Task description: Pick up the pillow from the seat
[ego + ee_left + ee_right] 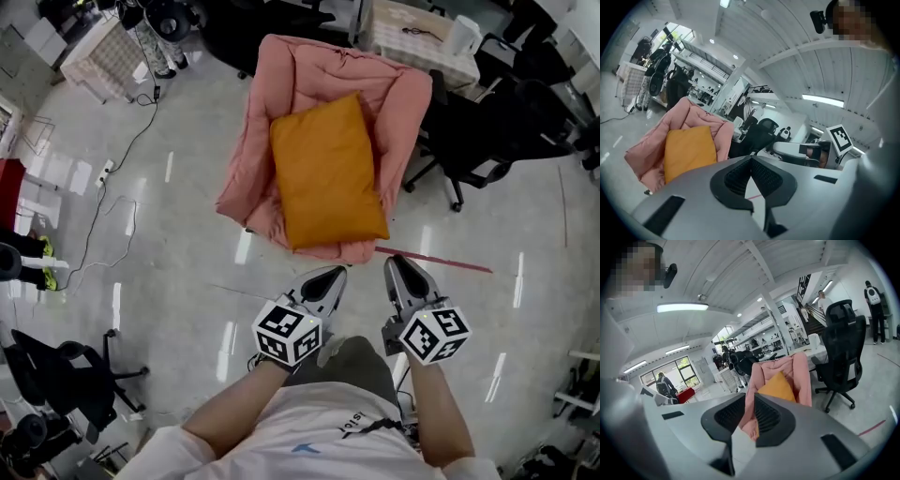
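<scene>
An orange pillow (pixel 328 173) lies flat on a seat draped in a pink cover (pixel 258 141), in the upper middle of the head view. Both grippers hover over the floor just short of the seat's front edge and touch nothing. My left gripper (pixel 335 272) is shut and empty, its tips meeting (pixel 751 158); the pillow (pixel 689 150) shows ahead and to its left. My right gripper (pixel 398 260) points at the seat with a narrow gap between its jaws (pixel 750 397). Nothing is between them; the pillow (pixel 778 387) and pink cover (pixel 801 371) show beyond.
A black office chair (pixel 478 131) stands right of the seat, with a table (pixel 412 37) behind. A red strip (pixel 441 261) lies on the floor by the right gripper. A cable (pixel 103 206) runs along the left floor. Another black chair (pixel 66 375) is at lower left.
</scene>
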The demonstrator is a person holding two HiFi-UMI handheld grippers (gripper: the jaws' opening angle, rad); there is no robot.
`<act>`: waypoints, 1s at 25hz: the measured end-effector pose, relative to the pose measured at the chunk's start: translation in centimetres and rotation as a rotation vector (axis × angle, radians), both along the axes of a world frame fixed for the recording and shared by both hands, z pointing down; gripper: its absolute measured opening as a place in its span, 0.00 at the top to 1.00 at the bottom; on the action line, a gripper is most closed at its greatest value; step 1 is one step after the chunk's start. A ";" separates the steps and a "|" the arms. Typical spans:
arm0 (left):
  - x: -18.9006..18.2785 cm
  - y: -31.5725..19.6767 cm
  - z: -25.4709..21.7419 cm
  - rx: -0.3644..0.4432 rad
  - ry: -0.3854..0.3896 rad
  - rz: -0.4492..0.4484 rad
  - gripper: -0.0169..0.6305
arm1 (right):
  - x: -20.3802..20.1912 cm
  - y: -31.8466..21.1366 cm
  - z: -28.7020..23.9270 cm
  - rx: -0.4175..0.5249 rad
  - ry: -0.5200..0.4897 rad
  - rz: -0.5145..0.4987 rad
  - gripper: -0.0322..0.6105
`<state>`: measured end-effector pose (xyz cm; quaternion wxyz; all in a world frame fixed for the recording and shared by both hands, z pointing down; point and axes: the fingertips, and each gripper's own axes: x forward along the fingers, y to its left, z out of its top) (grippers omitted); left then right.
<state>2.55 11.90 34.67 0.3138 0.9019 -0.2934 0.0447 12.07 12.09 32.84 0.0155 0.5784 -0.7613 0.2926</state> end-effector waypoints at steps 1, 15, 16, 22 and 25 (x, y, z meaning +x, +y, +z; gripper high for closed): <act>-0.2 -0.8 1.2 -0.030 0.017 -0.006 0.96 | 0.1 -0.5 1.2 -0.025 0.004 -0.002 0.87; -1.2 -8.9 23.4 -0.648 0.610 -0.346 0.72 | 5.5 -8.3 20.3 -0.301 0.016 0.003 0.66; -1.1 -9.3 25.3 -0.686 0.656 -0.374 0.70 | 5.7 -8.9 21.9 -0.313 0.021 -0.002 0.64; -0.1 -11.3 35.9 -0.893 0.973 -0.620 0.47 | 7.9 -11.6 29.0 -0.374 0.031 -0.024 0.48; 0.3 -12.0 39.3 -0.916 1.021 -0.675 0.42 | 8.9 -12.7 31.4 -0.384 0.039 -0.029 0.44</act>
